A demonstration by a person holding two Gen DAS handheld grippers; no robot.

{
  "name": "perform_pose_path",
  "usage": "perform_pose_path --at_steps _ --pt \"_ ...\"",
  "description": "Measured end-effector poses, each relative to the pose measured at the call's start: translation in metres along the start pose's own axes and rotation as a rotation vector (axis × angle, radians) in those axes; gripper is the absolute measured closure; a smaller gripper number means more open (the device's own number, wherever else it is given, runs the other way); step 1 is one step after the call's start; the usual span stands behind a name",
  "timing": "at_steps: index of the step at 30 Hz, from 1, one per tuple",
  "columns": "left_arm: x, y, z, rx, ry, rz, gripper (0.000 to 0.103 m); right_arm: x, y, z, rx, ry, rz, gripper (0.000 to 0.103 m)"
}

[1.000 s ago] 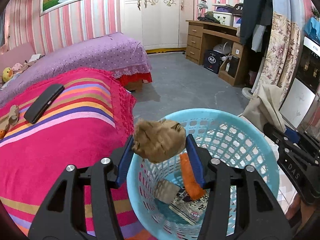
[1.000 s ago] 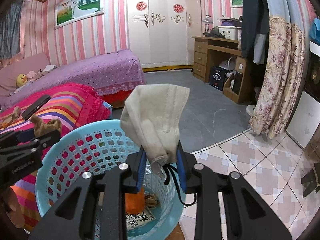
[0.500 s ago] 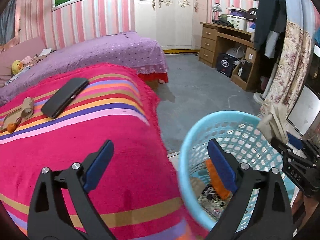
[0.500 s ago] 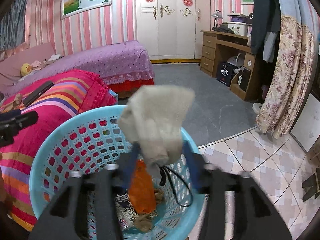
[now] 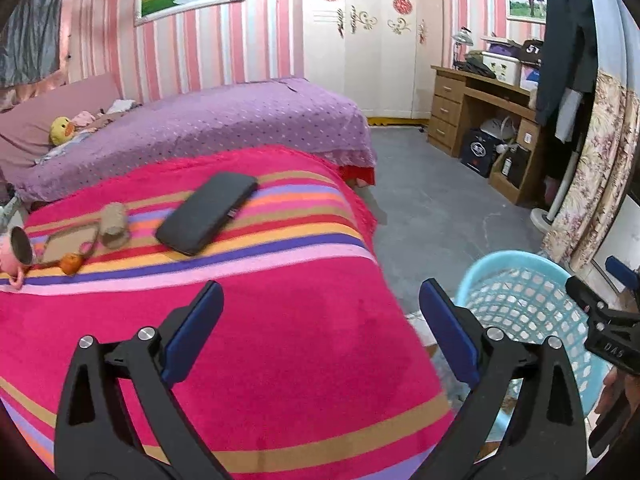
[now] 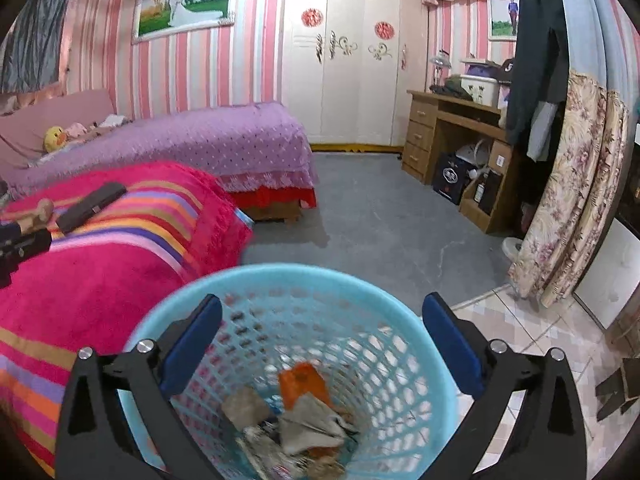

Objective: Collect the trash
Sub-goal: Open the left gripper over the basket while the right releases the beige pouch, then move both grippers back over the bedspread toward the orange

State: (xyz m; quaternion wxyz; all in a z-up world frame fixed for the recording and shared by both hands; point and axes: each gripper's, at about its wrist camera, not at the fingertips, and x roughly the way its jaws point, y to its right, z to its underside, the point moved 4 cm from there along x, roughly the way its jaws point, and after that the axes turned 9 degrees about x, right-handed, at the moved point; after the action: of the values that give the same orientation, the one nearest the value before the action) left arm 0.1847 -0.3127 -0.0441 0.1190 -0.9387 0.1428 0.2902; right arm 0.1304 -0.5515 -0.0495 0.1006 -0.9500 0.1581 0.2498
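Hovering over the blue basket (image 6: 280, 280), right gripper (image 6: 322, 340) spread, empty (left gripper (image 5: 320, 320) too); next likely the cardboard tube (image 5: 113, 225) on the striped blanket (image 5: 280, 320).

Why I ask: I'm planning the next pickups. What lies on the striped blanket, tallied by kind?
Phone: 1
Paper roll: 1
Pink cup: 1
Oval tan piece: 1
Small orange item: 1
Total: 5
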Motion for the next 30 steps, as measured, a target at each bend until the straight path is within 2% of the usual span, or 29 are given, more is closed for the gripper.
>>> perform_pose_path --at_steps 6,14,21,25,30 --pt "-0.015 -0.048 -0.003 -0.041 0.032 -0.045 0.006 -0.005 -0.042 -0.016 -0.001 0.046 -0.041 0.005" --pt "-0.028 -0.113 0.006 -0.043 0.050 -0.131 0.006 0.002 -0.109 -0.023 -0.001 0.047 -0.158 0.005" --pt "-0.026 -0.180 0.034 -0.090 0.021 -0.195 0.006 0.007 -0.168 -0.018 -0.036 0.028 -0.223 0.005" --pt "-0.024 -0.209 0.043 -0.092 0.011 -0.251 0.006 0.007 -0.203 -0.012 -0.072 0.022 -0.250 0.005" --pt "-0.017 -0.238 0.055 -0.128 -0.018 -0.273 0.006 0.007 -0.240 -0.004 -0.098 0.021 -0.276 0.005"
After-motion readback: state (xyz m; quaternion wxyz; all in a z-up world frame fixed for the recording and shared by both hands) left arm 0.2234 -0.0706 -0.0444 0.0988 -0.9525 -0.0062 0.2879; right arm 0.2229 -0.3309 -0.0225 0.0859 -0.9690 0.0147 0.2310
